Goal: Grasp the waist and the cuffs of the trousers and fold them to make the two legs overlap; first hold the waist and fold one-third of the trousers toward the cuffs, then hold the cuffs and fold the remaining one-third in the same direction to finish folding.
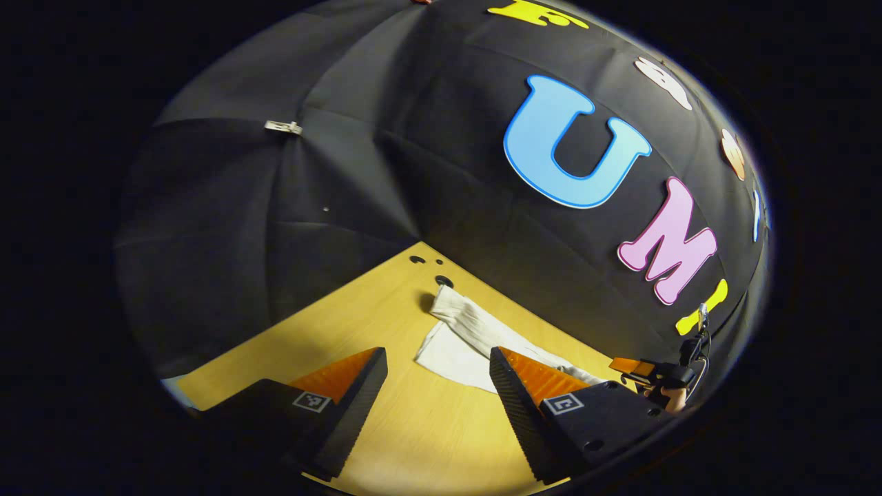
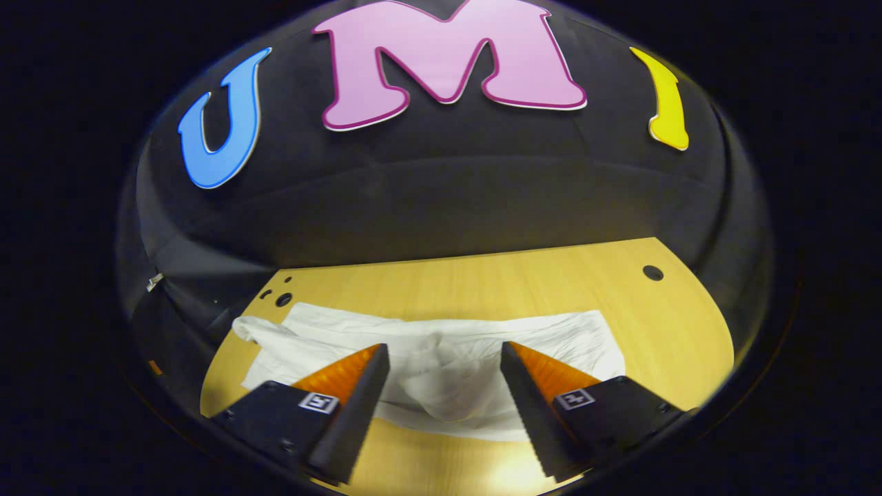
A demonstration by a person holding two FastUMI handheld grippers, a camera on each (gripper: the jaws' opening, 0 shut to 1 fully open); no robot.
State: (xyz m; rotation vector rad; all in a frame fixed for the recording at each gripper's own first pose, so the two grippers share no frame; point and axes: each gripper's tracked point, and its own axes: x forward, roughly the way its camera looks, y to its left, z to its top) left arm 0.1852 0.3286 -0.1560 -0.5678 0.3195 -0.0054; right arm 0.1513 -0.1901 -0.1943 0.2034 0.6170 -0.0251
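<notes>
Right gripper view: the right gripper (image 2: pixel 441 386) hangs above the table (image 2: pixel 482 275) with its fingers spread wide and nothing between them. Past the fingertips, white trousers (image 2: pixel 441 358) lie flat across the wooden top, stretched from left to right. Both fingers cover part of the cloth's near edge, so its full outline cannot be traced. The fabric is creased, with a rumpled bulge at the middle, and a twisted end trails off at the far left beside three small holes (image 2: pixel 282 299) in the table. Which end is the waist and which the cuffs is hard to tell. Another hole (image 2: pixel 652 273) sits at the far right, well apart from the cloth.

Left gripper view: the left gripper (image 1: pixel 437 386) is likewise released, its fingers wide apart over bare wood, touching nothing. The trousers (image 1: pixel 468 337) lie beyond, on the table (image 1: pixel 427 427), their right part hidden behind the right-hand finger. The twisted end reaches towards the holes (image 1: pixel 444 280) near the far corner. At the right edge the right gripper (image 1: pixel 637 366) appears small and cut off; its opening cannot be made out from here. A pale clip (image 1: pixel 283 127) is fixed to the dark wall at upper left.
</notes>
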